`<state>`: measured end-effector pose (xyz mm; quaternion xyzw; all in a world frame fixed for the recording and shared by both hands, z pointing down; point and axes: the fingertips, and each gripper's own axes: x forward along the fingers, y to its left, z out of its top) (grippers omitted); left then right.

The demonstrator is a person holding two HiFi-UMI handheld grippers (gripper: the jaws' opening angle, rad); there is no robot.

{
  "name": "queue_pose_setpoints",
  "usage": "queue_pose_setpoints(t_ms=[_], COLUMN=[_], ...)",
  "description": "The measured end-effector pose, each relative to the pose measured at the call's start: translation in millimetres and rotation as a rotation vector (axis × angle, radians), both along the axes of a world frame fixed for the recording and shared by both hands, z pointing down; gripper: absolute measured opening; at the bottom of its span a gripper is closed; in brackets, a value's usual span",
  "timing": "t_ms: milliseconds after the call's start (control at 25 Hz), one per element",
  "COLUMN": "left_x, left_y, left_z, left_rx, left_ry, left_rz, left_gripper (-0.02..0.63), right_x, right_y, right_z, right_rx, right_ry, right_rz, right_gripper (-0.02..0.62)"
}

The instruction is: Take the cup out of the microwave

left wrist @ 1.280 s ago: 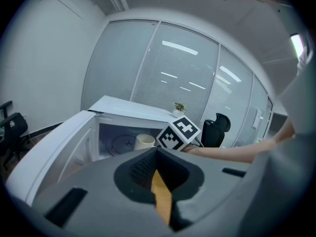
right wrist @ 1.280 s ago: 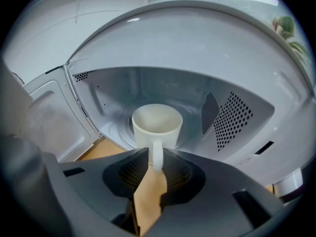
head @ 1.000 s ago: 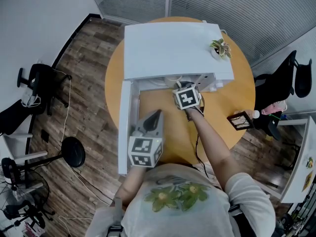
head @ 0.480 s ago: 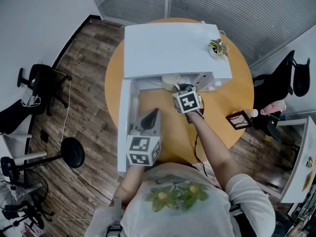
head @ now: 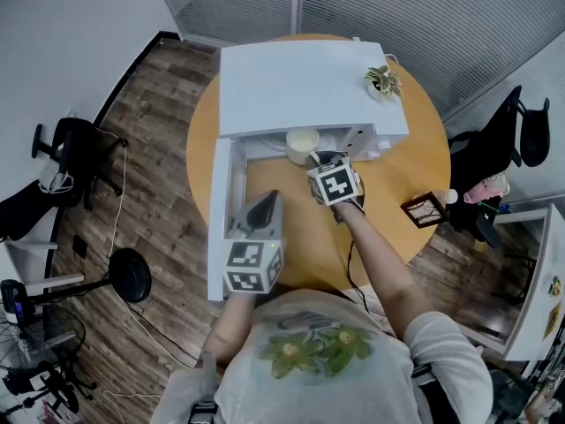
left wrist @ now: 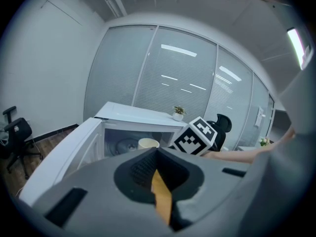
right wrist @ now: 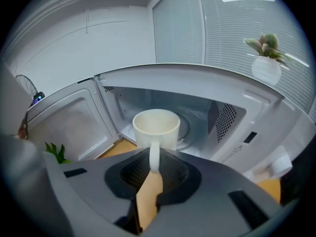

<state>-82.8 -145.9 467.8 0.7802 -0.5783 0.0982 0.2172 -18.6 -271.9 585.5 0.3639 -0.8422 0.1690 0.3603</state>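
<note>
- Your right tool [right wrist: 153,169] is pinched narrow on the handle of the cream ceramic cup [right wrist: 156,127]. The handle runs straight down into the jaws and the pads are clamped on it.
- The cup is upright, mouth up, handle facing you. It's right at the mouth of the boxy white microwave [head: 305,82], just in front of the round glass turntable [right wrist: 185,130]. The tool hides the cup's bottom, so I can't tell if it's touching the microwave floor.
- In the head view you can see the cup's rim poking out from under the microwave's front edge, just left of your right tool.
- The microwave takes up the far half of the round orange wooden counter [head: 422,148]. Its white door [head: 225,228] is swung wide open on the left, reaching toward the counter's near-left edge.
- Your left tool [head: 272,203] has its jaws closed together with nothing in them. It hovers over the near-left part of the counter, just beside the open door and well apart from the cup.
- Other stuff around:
  - A little green potted plant [head: 381,80] in a white pot sits on top of the microwave, at its far-right corner.
  - A small dark square frame [head: 424,211] lies by the counter's right edge.
  - A black office chair [head: 503,144] stands on the floor off to the right.
</note>
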Motion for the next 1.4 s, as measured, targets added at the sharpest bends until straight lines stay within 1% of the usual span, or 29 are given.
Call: queue_pose_setpoints(t_ms=[440,1120,1400], left_x=[4,12,12], left_y=[12,26,30], left_z=[-3,2,1], left_rx=[0.011,0.014,0.019], left_ry=[-0.007,-0.027,-0.029], left_rz=[0.002,0.026,0.026], left_gripper=[0.003,0.003,0.003], right_x=[6,17,21], right_y=[22,65,81], right_z=[-13,-48,-65], right_rx=[0.015,0.064,0.091], right_ry=[-0.021,-0.085,-0.093], right_rz=[-0.009,-0.025,-0.034], right_gripper=[0.057,0.058,0.058])
